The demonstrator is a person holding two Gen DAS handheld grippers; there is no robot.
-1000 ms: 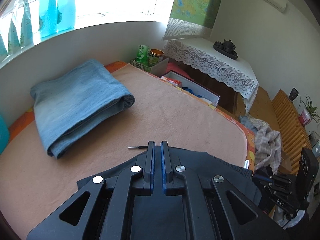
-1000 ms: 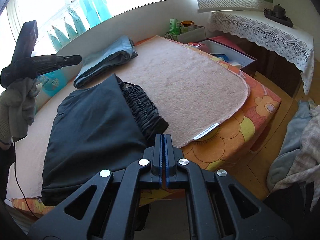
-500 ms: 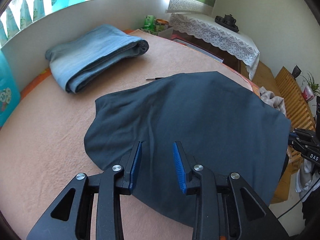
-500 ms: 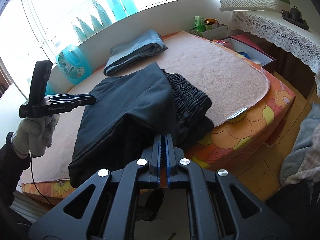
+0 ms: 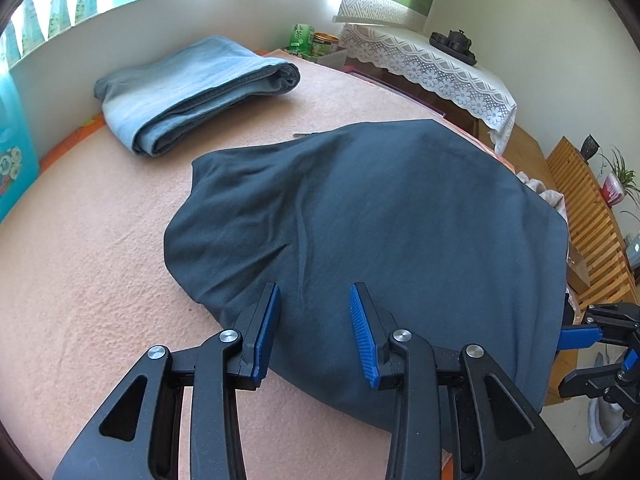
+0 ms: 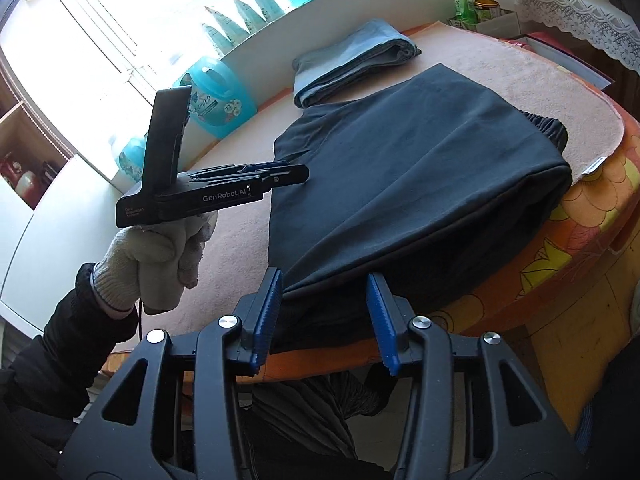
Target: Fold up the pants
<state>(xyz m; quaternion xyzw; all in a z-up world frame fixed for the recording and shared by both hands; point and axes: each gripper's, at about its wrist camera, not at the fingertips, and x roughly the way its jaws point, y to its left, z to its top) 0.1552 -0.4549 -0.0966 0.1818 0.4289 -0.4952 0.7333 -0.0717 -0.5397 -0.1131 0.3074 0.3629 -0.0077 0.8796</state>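
Dark pants (image 5: pixel 380 216) lie folded mid-table, folded jeans (image 5: pixel 192 88) at 11 o'clock. Left gripper (image 5: pixel 314 332) and right gripper (image 6: pixel 326 316) both gape wide, empty. Fold looks done; next probably smoothing or another halving.

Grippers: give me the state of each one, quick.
Left gripper: open, holding nothing, above the dark pants.
Right gripper: open, holding nothing, at the pants' near edge.

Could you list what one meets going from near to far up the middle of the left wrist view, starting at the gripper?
left gripper, open → dark pants → bare pink blanket → green tea carton and tin by the wall.
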